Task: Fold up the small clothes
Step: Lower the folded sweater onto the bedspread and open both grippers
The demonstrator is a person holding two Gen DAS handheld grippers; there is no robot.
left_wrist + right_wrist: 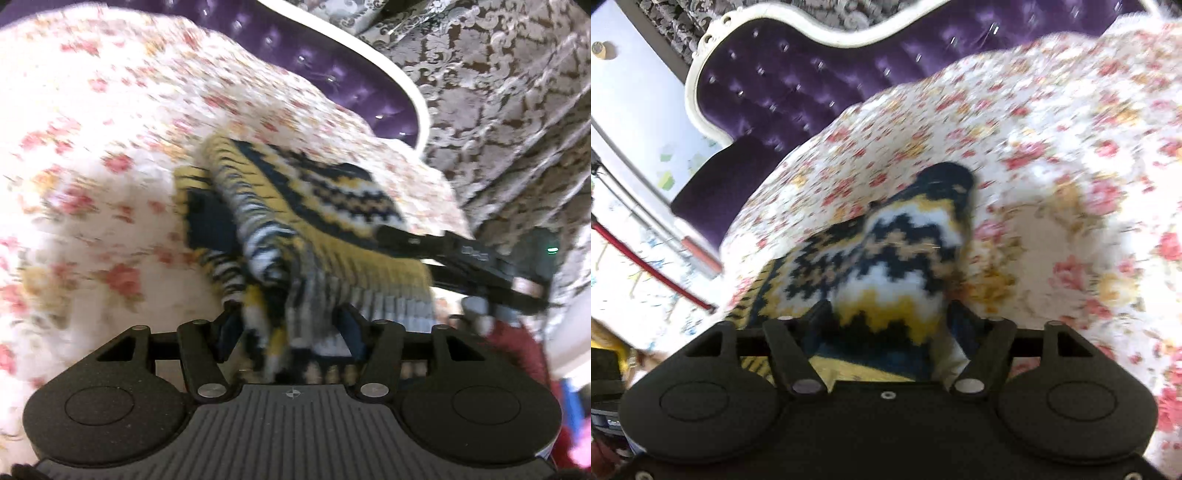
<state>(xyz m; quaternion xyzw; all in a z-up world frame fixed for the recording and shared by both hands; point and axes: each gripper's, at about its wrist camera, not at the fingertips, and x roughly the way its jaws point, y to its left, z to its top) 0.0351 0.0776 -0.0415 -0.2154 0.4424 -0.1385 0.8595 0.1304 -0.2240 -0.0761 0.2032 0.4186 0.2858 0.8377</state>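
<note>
A small knit sweater (pixel 325 206) in yellow, navy and white zigzags hangs bunched above a floral bedspread (pixel 92 147). My left gripper (pixel 288 317) is shut on a gathered fold of it, and the fabric fills the gap between the fingers. In the right wrist view the same sweater (pixel 897 240) lies between the widely spread fingers of my right gripper (pixel 890 314), which do not seem to press on it. The right gripper (pixel 417 254) also shows at the sweater's right edge in the left wrist view. Both views are motion-blurred.
The floral bedspread (pixel 1052 147) covers a bed with a purple tufted headboard (pixel 812 74) framed in white. A patterned brown and silver curtain (pixel 498 92) hangs behind. A red sleeve (pixel 517 343) shows at the right.
</note>
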